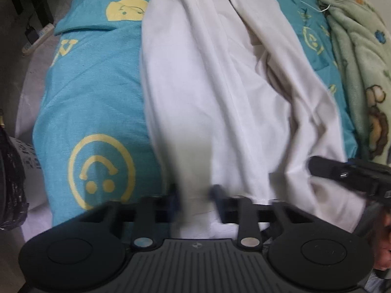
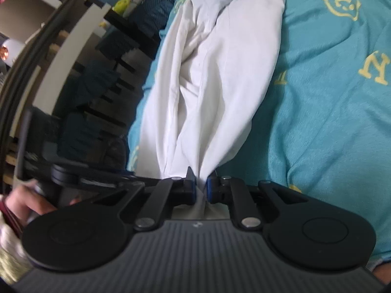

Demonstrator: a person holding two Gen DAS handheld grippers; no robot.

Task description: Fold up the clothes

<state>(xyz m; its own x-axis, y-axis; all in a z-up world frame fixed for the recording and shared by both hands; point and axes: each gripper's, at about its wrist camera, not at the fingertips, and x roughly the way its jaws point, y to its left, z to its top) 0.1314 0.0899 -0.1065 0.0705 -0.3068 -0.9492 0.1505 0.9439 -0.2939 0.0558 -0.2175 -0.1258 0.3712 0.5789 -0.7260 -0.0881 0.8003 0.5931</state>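
Observation:
A white garment lies in long rumpled folds on a teal bedspread with yellow smiley prints. In the left wrist view my left gripper is blurred at the garment's near edge, with a bunch of white cloth gripped between its dark fingers. The right wrist view shows the same garment drawn into a tight gather at my right gripper, whose blue pads are shut on it. The right gripper's black body shows at the right edge of the left view. The left gripper's body and a hand holding it appear at the left of the right view.
A pale green fleece blanket with animal prints lies along the bed's far right side. The bed's left edge drops to a floor with a power strip. Dark shelving and furniture stand beside the bed. Teal bedspread spreads to the right.

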